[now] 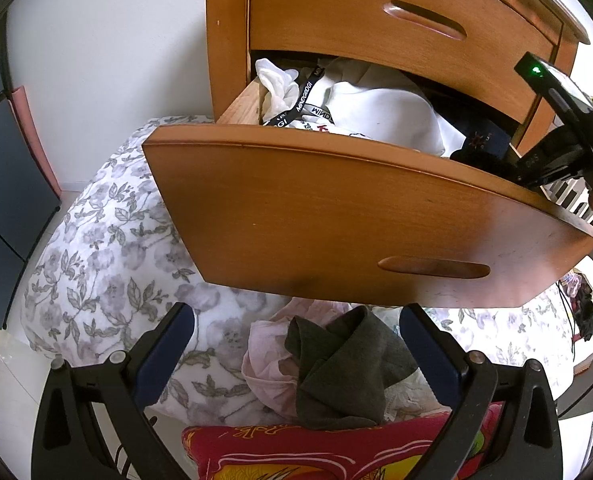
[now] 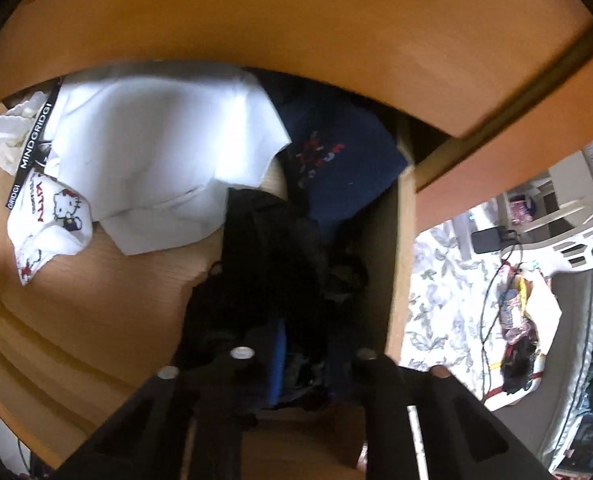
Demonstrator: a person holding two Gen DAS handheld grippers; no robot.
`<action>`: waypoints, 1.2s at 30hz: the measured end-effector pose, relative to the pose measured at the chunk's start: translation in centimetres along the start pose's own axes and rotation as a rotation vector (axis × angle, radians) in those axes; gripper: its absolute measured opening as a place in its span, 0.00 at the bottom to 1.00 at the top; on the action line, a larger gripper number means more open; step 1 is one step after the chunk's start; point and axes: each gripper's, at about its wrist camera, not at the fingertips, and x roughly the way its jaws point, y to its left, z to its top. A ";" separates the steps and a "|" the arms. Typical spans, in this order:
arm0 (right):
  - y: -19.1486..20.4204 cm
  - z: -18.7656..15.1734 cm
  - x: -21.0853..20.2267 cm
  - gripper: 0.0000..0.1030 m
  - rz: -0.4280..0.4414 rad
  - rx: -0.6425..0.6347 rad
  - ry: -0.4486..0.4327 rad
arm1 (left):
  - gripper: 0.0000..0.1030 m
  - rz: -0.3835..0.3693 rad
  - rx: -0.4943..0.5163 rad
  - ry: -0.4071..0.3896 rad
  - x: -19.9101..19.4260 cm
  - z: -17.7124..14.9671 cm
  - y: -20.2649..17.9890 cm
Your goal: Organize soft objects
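Dresser (image 1: pixel 376 12): a wooden chest fills the upper half of the left wrist view; its top drawer is closed.

Open drawer (image 1: pixel 336 208): it is pulled far out over the bed, and its front panel hangs above the pile of clothes. Risk: I think a push downward from the right hand may tilt or jam it, because so much of it is outside the frame.

Drawer contents: a white garment (image 2: pixel 156 152) lies at the upper left of the right wrist view, a small white printed cloth (image 2: pixel 52 216) is just beside it at the left, a navy garment (image 2: pixel 336 168) is at the upper centre, and a black garment (image 2: pixel 272 248) is in the middle, near the right wall.

Bed cover (image 1: pixel 108 264): floral, at the lower left of the left wrist view. On it lies a pink cloth (image 1: pixel 268 364) with a dark grey garment (image 1: pixel 344 364) on top, not yet in the drawer.

Left gripper (image 1: pixel 296 344): the jaws stand wide apart above the grey garment and hold nothing.

Right gripper (image 2: pixel 296 356): it points down into the drawer, jaws near together. Dark cloth seems to be between them, but the picture is blurred and I cannot tell if they press it.

Risk of spill: the black garment may fall in a loose heap and block the drawer from closing.
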 end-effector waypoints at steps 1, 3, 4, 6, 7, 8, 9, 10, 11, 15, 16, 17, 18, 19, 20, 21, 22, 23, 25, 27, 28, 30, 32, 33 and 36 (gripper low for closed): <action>-0.3 -0.2 -0.3 0.12 -0.009 0.007 -0.016 | 0.99 0.001 0.001 -0.001 0.0 0.0 0.0; -0.6 -0.5 -0.8 0.10 -0.013 0.015 -0.046 | 0.99 0.003 0.002 -0.001 0.0 -0.1 0.0; -0.7 -0.7 -1.2 0.10 -0.011 0.017 -0.067 | 0.99 0.003 0.002 -0.001 0.0 -0.1 0.0; -1.1 -1.2 -2.3 0.09 -0.008 0.030 -0.121 | 0.99 0.004 0.002 -0.001 0.0 -0.1 0.0; -1.2 -1.4 -2.7 0.09 -0.007 0.036 -0.147 | 0.99 0.005 0.002 0.001 0.1 -0.1 0.0; -1.2 -1.9 -3.4 0.09 -0.009 0.040 -0.180 | 0.99 0.007 0.004 0.001 0.1 -0.1 0.0; -1.4 -2.5 -4.2 0.09 -0.002 0.046 -0.219 | 0.99 0.009 0.005 0.001 0.0 -0.1 0.0; -1.4 -2.9 -4.8 0.09 0.007 0.054 -0.246 | 0.99 0.013 0.007 0.000 0.0 -0.1 0.0; -1.5 -3.4 -5.4 0.09 0.011 0.065 -0.277 | 0.99 0.016 0.009 -0.002 0.0 -0.1 -0.1; -2.1 -5.4 -7.3 0.09 0.067 0.090 -0.372 | 0.99 0.017 0.011 -0.004 -0.1 -0.1 0.0; -2.0 -5.8 -7.9 0.09 0.073 0.089 -0.391 | 0.99 0.018 0.011 -0.003 -0.1 -0.1 0.0; -2.0 -6.0 -8.3 0.09 0.073 0.088 -0.410 | 0.99 0.019 0.013 -0.001 0.0 -0.1 0.0; -1.9 -6.3 -8.8 0.09 0.075 0.089 -0.423 | 0.99 0.021 0.014 0.000 0.0 0.0 -0.1; -2.0 -6.5 -9.2 0.09 0.084 0.094 -0.440 | 0.99 0.023 0.015 0.000 0.0 0.0 -0.1; -1.8 -6.4 -9.8 0.09 0.091 0.100 -0.450 | 0.99 0.026 0.016 -0.001 0.0 0.0 -0.1; -2.0 -6.5 -10.1 0.09 0.105 0.112 -0.468 | 0.99 0.029 0.017 -0.002 0.0 0.0 -0.1; -2.1 -6.6 -10.5 0.09 0.116 0.119 -0.483 | 0.99 0.033 0.018 -0.003 -0.1 0.0 -0.2; -2.1 -6.8 -10.9 0.09 0.122 0.123 -0.499 | 0.99 0.037 0.022 -0.006 -0.1 0.0 -0.3; -2.1 -6.9 -11.5 0.09 0.129 0.124 -0.520 | 0.99 0.044 0.027 -0.011 -0.2 -0.1 -0.4; -2.1 -7.2 -12.2 0.09 0.145 0.125 -0.545 | 0.99 0.049 0.032 -0.013 -0.3 -0.1 -0.4; -2.2 -7.3 -12.6 0.09 0.151 0.123 -0.559 | 0.99 0.051 0.034 -0.012 -0.2 0.0 -0.4; -2.4 -7.5 -13.8 0.09 0.163 0.119 -0.595 | 0.99 0.055 0.037 -0.009 -0.2 0.0 -0.5; -2.6 -7.8 -14.8 0.09 0.169 0.122 -0.626 | 0.99 0.059 0.040 -0.009 -0.2 0.0 -0.6; -2.8 -8.0 -15.4 0.09 0.173 0.126 -0.639 | 0.99 0.061 0.041 -0.012 -0.2 0.0 -0.6; -3.1 -8.3 -17.0 0.09 0.182 0.126 -0.679 | 0.99 0.064 0.044 -0.016 -0.3 0.0 -0.6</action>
